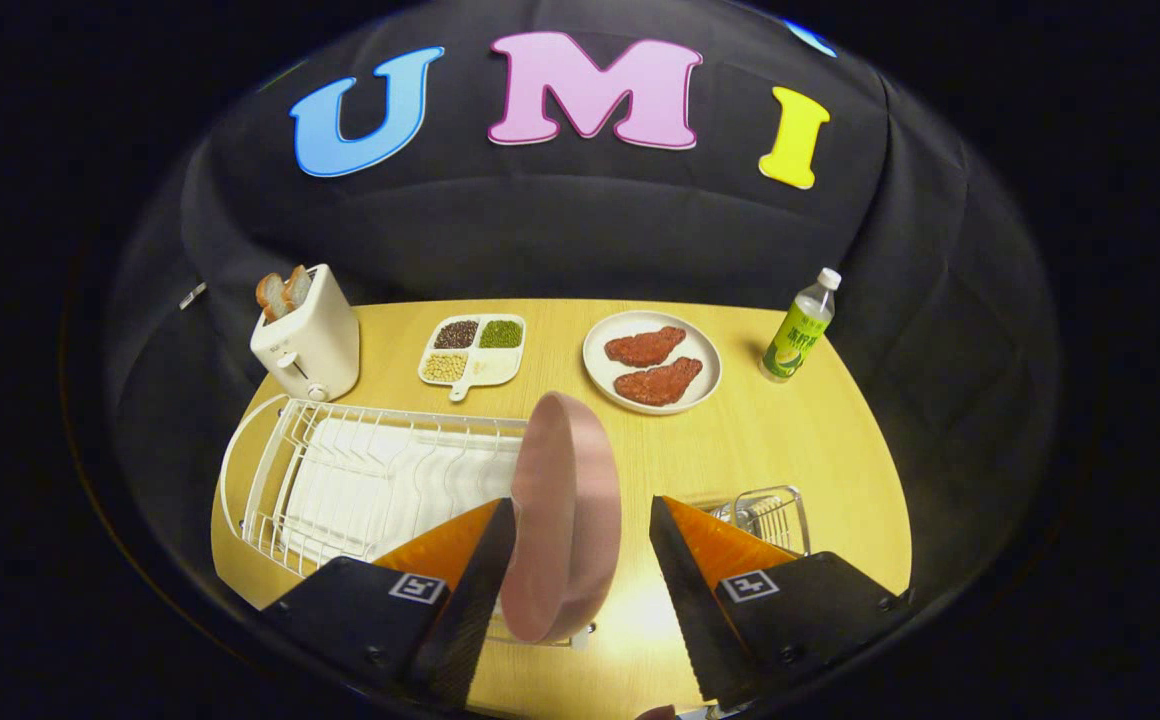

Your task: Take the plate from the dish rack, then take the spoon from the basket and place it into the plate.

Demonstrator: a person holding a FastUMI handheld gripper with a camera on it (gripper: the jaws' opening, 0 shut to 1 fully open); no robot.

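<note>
One round pink plate (562,515) stands on edge between the gripper (580,560)'s two fingers, leaning against the left finger, while a clear gap separates it from the right finger; the fingers are spread apart. The plate sits at the right end of the white wire dish rack (360,480) on the pale wooden table (790,440). A small wire basket (765,515) lies just beyond the right finger. Farther off stand a cream toaster with bread (305,335), a divided dish of beans (472,350), a white plate with two meat pieces (652,362) and a green-labelled bottle (800,328).
</note>
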